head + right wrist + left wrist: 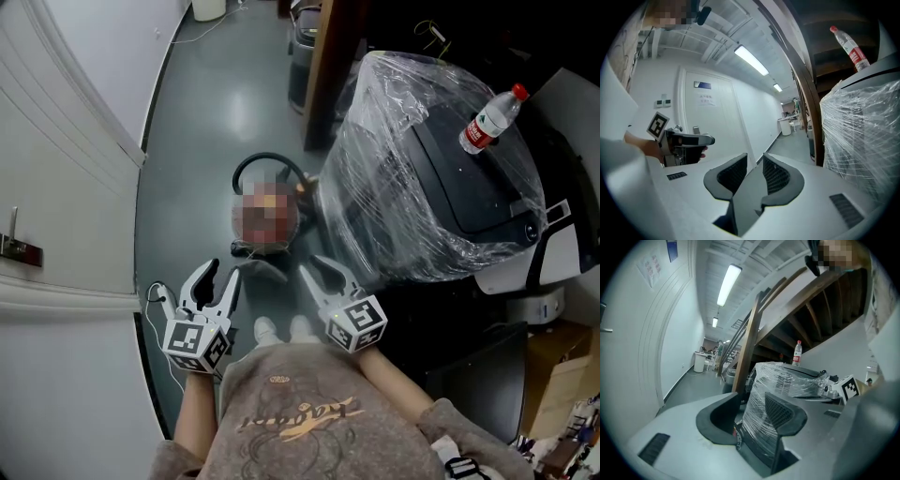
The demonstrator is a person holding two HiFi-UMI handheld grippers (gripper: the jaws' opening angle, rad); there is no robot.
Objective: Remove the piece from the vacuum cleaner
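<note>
A small vacuum cleaner (251,248) stands on the grey floor ahead of my feet, mostly covered by a blurred patch, with its dark hose loop (267,160) curving behind it. The piece to remove cannot be made out. My left gripper (217,277) hovers just short of the vacuum cleaner's left side, jaws open and empty. My right gripper (322,272) hangs at its right, jaws a little apart with nothing between them. In the left gripper view the left gripper (750,416) shows a wide gap. In the right gripper view the right gripper (754,171) shows a narrow one.
A large machine wrapped in clear film (431,169) stands close on the right, with a water bottle (490,120) lying on top. A wooden post (323,75) rises behind the vacuum cleaner. A white door (56,187) lines the left. A white cable (155,319) lies on the floor.
</note>
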